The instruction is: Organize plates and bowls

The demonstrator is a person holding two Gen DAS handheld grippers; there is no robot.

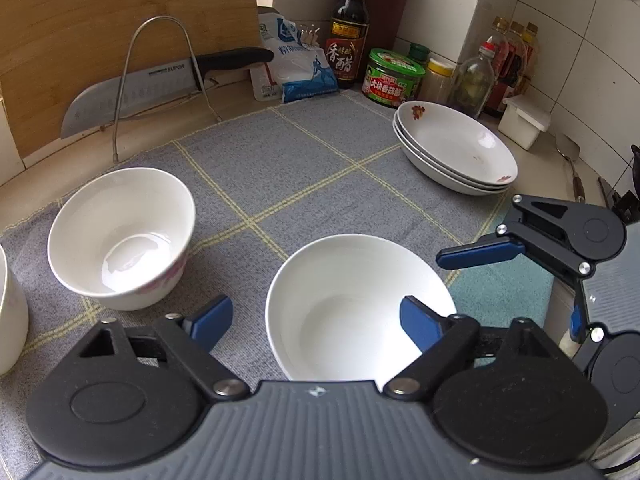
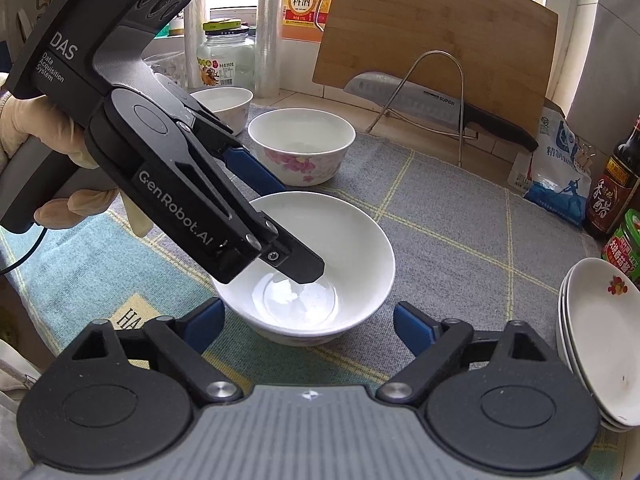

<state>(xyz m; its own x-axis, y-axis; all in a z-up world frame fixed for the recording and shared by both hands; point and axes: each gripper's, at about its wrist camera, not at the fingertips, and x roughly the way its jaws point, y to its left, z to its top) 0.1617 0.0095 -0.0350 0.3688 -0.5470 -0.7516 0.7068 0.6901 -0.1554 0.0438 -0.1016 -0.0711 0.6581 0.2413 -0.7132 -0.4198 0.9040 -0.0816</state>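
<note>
A white bowl (image 1: 352,300) sits on the grey checked mat (image 1: 280,168), and it also shows in the right wrist view (image 2: 340,240). My left gripper (image 1: 316,320) is open with one finger inside this bowl and the other outside its rim; it also shows in the right wrist view (image 2: 276,216). My right gripper (image 2: 308,324) is open and empty just in front of the same bowl. A second bowl with pink flowers (image 1: 120,236) stands to the left, also in the right wrist view (image 2: 302,144). A third bowl (image 2: 226,106) stands behind it. A stack of three plates (image 1: 456,148) lies at the right.
A knife (image 1: 160,84) rests in a wire rack (image 1: 160,80) before a wooden cutting board (image 1: 120,20). A vinegar bottle (image 1: 348,28), a salt bag (image 1: 296,64), a green-lidded jar (image 1: 394,78) and several bottles stand at the back. A teal mat (image 2: 80,264) lies alongside.
</note>
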